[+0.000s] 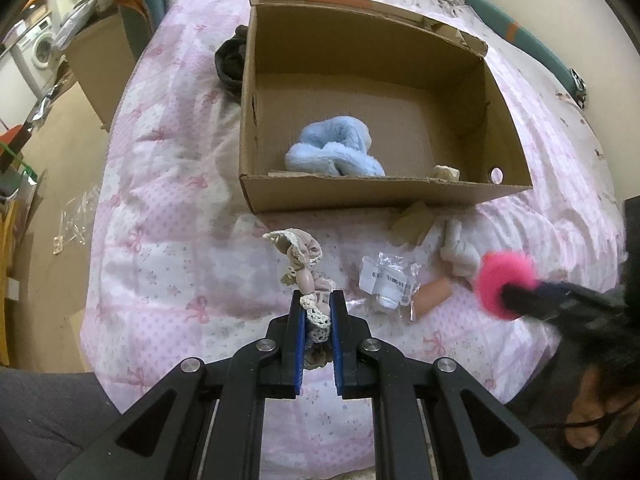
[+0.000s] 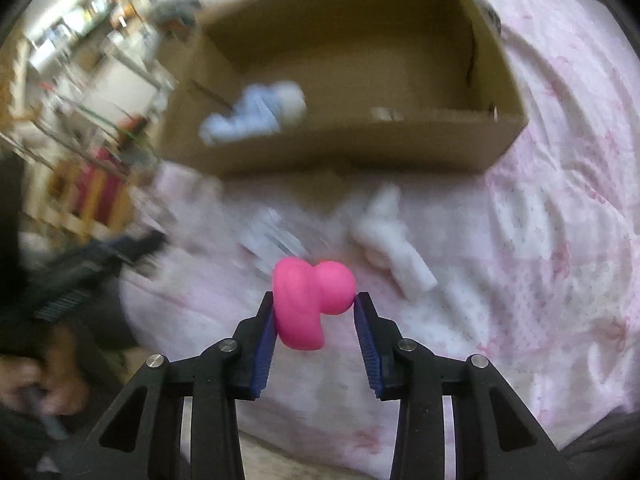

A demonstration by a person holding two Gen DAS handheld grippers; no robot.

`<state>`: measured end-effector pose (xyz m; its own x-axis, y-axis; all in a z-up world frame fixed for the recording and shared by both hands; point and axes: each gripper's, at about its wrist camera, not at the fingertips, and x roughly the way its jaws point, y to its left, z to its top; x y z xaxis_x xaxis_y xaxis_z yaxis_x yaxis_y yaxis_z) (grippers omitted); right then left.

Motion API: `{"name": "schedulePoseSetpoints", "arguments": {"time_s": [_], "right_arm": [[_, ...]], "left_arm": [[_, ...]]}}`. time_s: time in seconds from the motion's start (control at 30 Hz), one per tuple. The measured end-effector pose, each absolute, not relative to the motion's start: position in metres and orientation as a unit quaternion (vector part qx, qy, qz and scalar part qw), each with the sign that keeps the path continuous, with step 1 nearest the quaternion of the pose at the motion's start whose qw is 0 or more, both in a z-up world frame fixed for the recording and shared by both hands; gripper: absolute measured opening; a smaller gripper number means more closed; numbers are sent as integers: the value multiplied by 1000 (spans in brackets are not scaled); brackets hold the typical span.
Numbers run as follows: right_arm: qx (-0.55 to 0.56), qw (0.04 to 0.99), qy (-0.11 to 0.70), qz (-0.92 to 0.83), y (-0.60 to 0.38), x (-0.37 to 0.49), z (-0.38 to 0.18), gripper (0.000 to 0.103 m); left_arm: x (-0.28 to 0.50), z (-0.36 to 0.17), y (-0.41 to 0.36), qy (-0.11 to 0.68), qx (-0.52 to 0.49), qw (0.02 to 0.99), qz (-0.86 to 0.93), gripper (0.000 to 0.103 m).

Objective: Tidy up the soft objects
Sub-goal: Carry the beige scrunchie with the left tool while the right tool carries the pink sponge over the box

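Observation:
An open cardboard box [image 1: 508,120] sits on the pink bed quilt, with a fluffy blue soft item [image 1: 334,150] inside; the box also shows blurred in the right wrist view [image 2: 500,136]. My left gripper [image 1: 318,300] is shut on a beige lace-trimmed cloth doll [image 1: 302,256], held in front of the box. My right gripper [image 2: 314,300] is shut on a pink squishy toy [image 2: 308,304]; in the left wrist view the toy [image 1: 506,284] is at the right. A white soft item [image 2: 394,240] lies on the quilt ahead of it.
A crinkled plastic packet [image 1: 386,280] and a peach-coloured piece [image 1: 432,294] lie on the quilt [image 1: 168,240] in front of the box. A dark garment [image 1: 230,62] lies by the box's left side. The bed's left edge drops to a cluttered floor.

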<state>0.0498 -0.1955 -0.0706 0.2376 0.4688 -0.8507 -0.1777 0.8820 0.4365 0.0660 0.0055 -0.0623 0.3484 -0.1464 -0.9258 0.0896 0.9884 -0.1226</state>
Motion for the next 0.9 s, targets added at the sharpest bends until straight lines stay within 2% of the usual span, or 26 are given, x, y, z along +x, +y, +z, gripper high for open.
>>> {"name": "schedulePoseSetpoints", "arguments": {"time_s": [0.2,0.5,0.9], "right_arm": [[269,779,500,267,-232,51,-41,40],[238,789,503,261,-223,51,-40,40],[250,796,484,265,-229,52,-33,40]], "left_arm": [[66,-58,7,557,-32,827,-68,10],[64,-53,8,547,-31,834,-71,10],[62,-38,8,527,-20,847,-67,10]]}}
